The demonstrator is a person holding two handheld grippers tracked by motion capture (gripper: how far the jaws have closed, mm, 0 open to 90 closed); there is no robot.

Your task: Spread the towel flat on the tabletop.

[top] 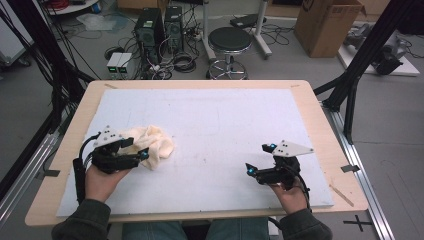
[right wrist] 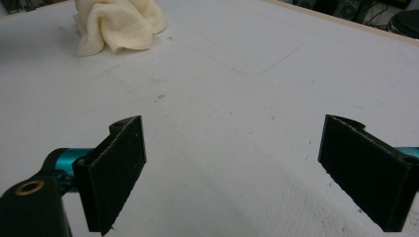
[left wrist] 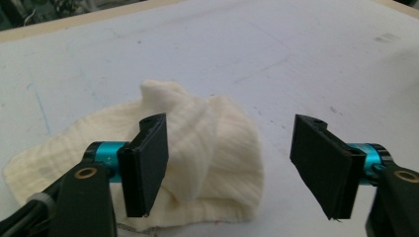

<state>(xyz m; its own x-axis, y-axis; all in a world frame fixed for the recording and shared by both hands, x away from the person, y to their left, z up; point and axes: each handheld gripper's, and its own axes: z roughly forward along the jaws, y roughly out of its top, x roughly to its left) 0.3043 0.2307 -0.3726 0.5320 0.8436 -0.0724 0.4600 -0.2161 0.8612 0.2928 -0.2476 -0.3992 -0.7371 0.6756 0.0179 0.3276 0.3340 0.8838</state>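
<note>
A crumpled cream cloth (top: 152, 142) lies on the white sheet (top: 225, 120) that covers the wooden bench (top: 310, 100), in the left half of it and towards the person's side. The left tool (top: 136, 148) sits at the cloth's near-left edge, held in the person's left hand (top: 100, 182), with its grey three-cornered plate (top: 107, 136) on top and its cable looping down by the wrist. In the left gripper view its two black pads (left wrist: 148, 163) stand well apart; the cloth (left wrist: 197, 148) rises in a bunched fold just beyond them, nearer the left pad than the right one, and neither pad presses on the fabric, so the tool is spread with nothing pinched. The cloth rests flat on the sheet at its edges and humps up in the middle. The right tool (top: 259, 161) is held in the right hand (top: 292, 195) over the right half of the bench, well apart from the cloth. In the right gripper view its pads (right wrist: 118, 173) are also spread wide over bare sheet, with the cloth (right wrist: 116, 24) far off at the top left. Behind the bench, a black stool (top: 229, 42), computer towers (top: 160, 27) and a cardboard box (top: 327, 25) stand on the floor.
</note>
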